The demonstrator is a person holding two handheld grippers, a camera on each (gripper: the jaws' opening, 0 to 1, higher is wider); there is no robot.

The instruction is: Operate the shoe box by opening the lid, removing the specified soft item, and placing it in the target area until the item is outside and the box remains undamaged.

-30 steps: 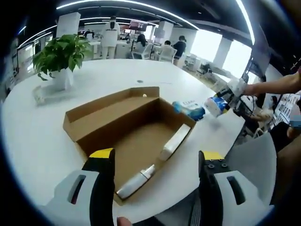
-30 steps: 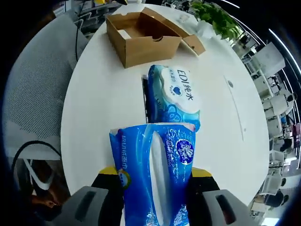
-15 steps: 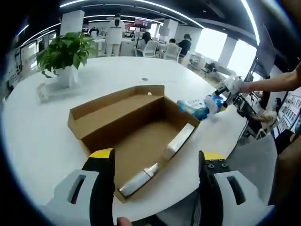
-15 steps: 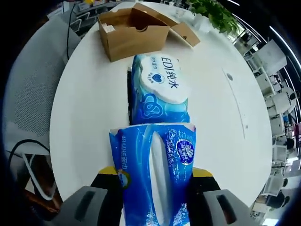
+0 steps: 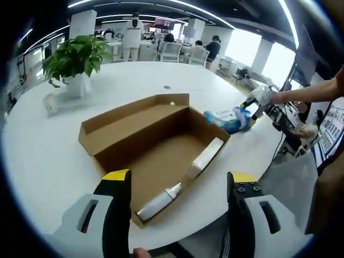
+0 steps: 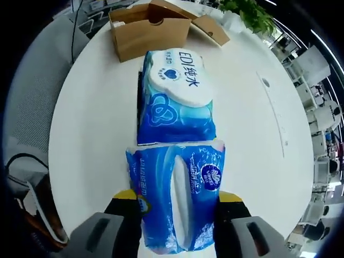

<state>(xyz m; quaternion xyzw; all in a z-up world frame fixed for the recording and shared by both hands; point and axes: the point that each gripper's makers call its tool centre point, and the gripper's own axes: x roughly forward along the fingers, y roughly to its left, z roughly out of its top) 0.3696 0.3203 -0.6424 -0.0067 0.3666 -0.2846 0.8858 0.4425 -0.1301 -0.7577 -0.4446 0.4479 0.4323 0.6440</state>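
One crinkly blue tissue pack (image 6: 180, 196), white-striped.

Brown cardboard shoe box (image 5: 153, 161): open, hinged lid folded back flat on the white tabletop, lying near the table's edge; two pale paper-wrapped bundles along one inner wall.

Blue plastic soft tissue pack (image 6: 177, 193): outside the box, held upright-lengthwise between jaws, its far end touching the blue-and-white wet-wipe pack (image 6: 176, 97) lying flat just beside the box.

Brown box (image 5: 145, 145), blue/white tissue pack (image 6: 180, 199), yellow-tipped tongs (image 5: 177, 180).
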